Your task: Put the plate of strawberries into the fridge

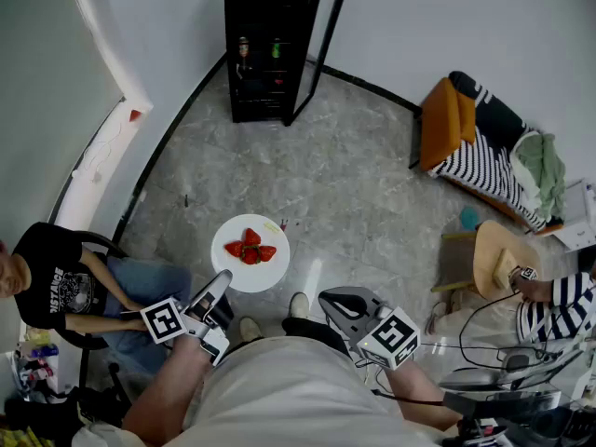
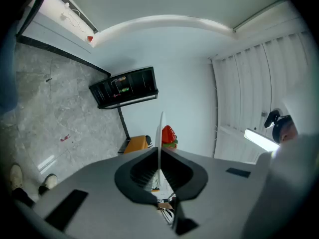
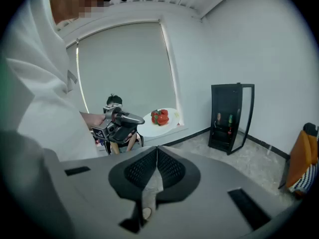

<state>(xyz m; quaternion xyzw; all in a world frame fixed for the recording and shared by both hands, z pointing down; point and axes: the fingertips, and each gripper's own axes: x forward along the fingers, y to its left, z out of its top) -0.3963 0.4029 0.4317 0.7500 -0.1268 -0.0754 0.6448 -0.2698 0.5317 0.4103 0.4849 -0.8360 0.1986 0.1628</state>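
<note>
At the far left one seated person [image 1: 58, 285] in a black T-shirt sat beside the wall. Of the two grippers, the left gripper [image 1: 221, 283] had its jaws pinched nearly together on the rim of the single white plate [image 1: 244, 273]. It held the plate level above the marble floor [image 1: 354, 194], out in front of the wearer. A small cluster of about four strawberries [image 1: 250, 248] lay on the middle of the plate. Farther off stood the one black fridge [image 1: 265, 54], well apart from the plate. Its glass door [image 1: 321, 35] was swung open and two bottles [image 1: 259, 48] stood on a shelf. The right gripper [image 1: 335, 303] had its jaws pressed together with nothing between them. To the right were one orange chair [image 1: 441, 124] draped with striped cloth, one wooden stool [image 1: 498, 254], and a second person's striped sleeve [image 1: 559, 296].
</note>
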